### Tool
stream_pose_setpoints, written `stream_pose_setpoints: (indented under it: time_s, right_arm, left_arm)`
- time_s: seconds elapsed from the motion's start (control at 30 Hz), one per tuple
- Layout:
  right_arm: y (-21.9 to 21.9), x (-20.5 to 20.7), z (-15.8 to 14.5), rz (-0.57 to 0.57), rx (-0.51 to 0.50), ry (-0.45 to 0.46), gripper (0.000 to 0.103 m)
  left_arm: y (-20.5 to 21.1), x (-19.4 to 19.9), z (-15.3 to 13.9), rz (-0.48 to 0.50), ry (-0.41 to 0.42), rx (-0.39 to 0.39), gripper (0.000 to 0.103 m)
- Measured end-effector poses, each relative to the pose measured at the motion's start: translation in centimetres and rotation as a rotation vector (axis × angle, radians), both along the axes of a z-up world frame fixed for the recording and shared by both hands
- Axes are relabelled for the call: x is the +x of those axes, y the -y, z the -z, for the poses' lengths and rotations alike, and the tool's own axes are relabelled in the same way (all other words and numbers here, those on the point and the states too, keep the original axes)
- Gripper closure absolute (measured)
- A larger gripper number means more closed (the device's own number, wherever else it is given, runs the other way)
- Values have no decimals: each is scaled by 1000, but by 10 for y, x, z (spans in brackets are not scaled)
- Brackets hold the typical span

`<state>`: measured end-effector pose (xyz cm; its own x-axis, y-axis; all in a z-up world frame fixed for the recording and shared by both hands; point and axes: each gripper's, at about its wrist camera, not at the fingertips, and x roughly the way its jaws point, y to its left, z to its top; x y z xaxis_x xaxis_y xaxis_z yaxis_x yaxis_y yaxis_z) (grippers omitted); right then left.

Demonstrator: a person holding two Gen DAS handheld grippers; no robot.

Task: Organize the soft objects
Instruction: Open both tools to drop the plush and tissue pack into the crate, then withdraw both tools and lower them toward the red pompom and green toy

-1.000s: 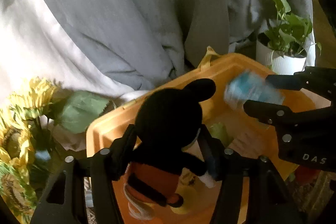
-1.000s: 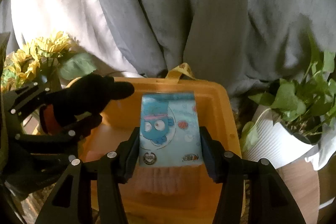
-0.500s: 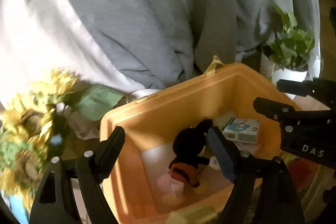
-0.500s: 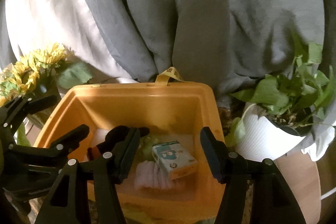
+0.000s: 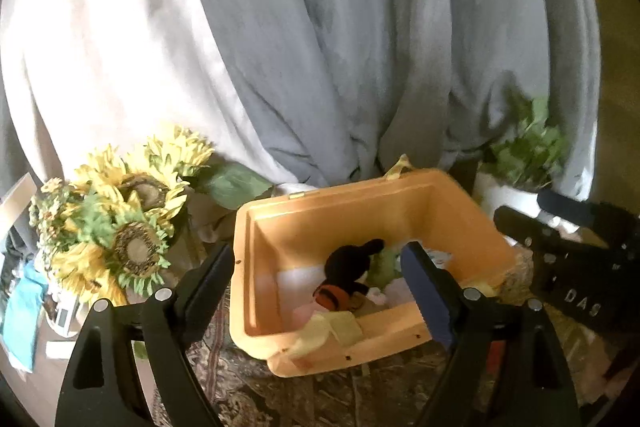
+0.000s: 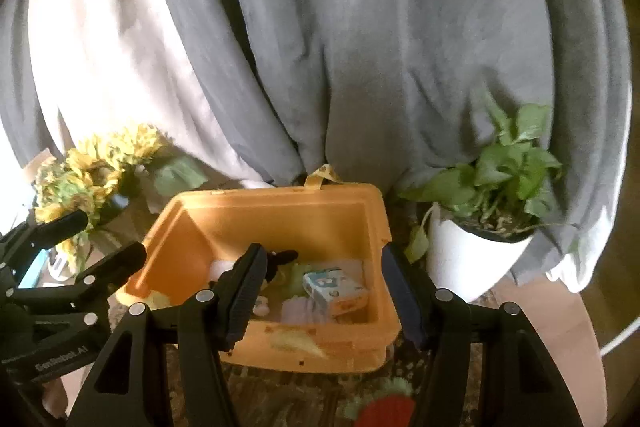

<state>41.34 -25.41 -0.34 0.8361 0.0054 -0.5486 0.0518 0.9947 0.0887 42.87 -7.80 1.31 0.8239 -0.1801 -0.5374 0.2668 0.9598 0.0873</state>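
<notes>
An orange bin [image 5: 360, 205] [image 6: 276, 211] stands on a patterned cloth. Inside lie a black mouse plush [image 5: 348, 267] [image 6: 280, 259], a blue tissue pack [image 6: 334, 285] and a folded pink cloth [image 6: 300, 309]. A yellow cloth [image 5: 324, 333] [image 6: 298, 341] hangs over the bin's near rim. My left gripper [image 5: 318, 287] is open and empty, raised before the bin. My right gripper [image 6: 320, 291] is open and empty above the bin's near side. Each gripper shows in the other's view, the right one [image 5: 560, 251] and the left one [image 6: 76, 247].
Sunflowers [image 5: 120, 227] [image 6: 88, 171] stand left of the bin. A white potted plant [image 6: 484, 223] [image 5: 524, 167] stands right of it. Grey and white drapes [image 6: 320, 47] hang behind. A red and green soft thing [image 6: 380, 405] lies on the cloth in front of the bin.
Both grippers opened and let go: the mouse plush and the tissue pack dropped into the bin. Both grippers have since pulled back and up from the bin.
</notes>
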Motion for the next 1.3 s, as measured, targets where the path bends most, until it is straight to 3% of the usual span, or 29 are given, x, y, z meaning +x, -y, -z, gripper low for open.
stream_pose_setpoints:
  time_s: [0.27, 0.53, 0.7, 0.87, 1.03, 1.3]
  right_arm:
    - [-6, -51, -16, 68, -6, 37, 42]
    - [-7, -103, -20, 185, 8, 64, 42]
    - [-2, -123, -19, 202, 13, 66, 42]
    - [11, -136, -20, 162, 17, 83, 41]
    - [27, -140, -19, 87, -2, 94, 33]
    - [59, -137, 4, -41, 13, 63, 32]
  left_arm:
    - [-13, -40, -12, 11, 34, -54, 13]
    - [-15, -86, -18, 90, 75, -49, 11]
    - [-8, -108, -17, 96, 72, -45, 10]
    - [3, -125, -14, 48, 82, -53, 7]
    - [21, -148, -5, -22, 106, -72, 6]
    - [51, -174, 22, -94, 95, -54, 2]
